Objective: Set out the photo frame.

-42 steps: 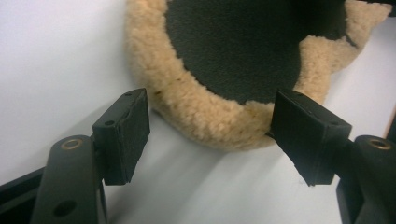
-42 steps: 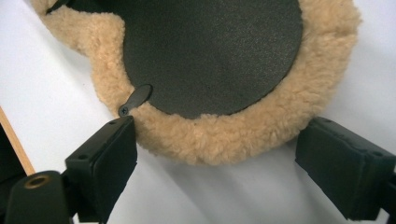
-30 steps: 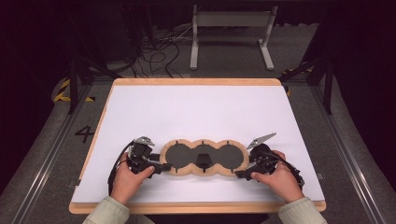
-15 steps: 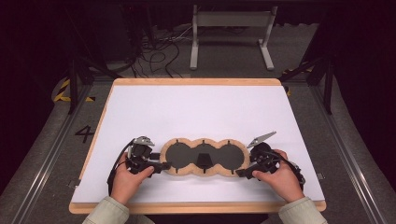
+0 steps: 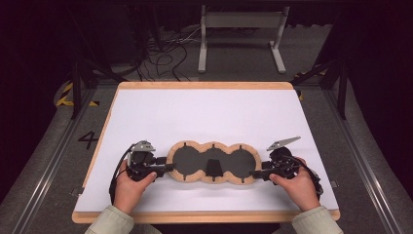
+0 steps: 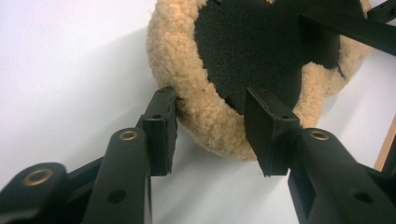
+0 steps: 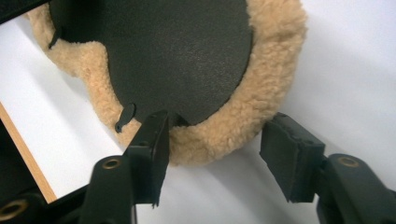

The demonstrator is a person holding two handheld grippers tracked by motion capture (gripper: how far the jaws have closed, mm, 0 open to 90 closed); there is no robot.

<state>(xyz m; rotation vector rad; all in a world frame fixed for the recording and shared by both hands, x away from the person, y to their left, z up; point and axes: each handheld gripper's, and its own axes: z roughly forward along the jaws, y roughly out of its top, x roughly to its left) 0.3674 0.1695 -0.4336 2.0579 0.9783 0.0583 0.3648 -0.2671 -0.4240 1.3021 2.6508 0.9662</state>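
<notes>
A three-lobed pad point(image 5: 213, 164), black-faced with a tan fleece border, is lying flat on the table point(image 5: 204, 112), lengthwise along and near its front edge, roughly centred.

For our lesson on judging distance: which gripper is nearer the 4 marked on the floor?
Left. The left gripper is at the fleece pad's left end, by the table edge beside the 4; the right gripper is at the pad's other end, farther away.

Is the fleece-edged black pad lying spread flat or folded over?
Spread flat. In the high view the fleece-edged black pad lies open on the white table, its three joined round lobes in a row, fleece rim unbroken all around.
</notes>
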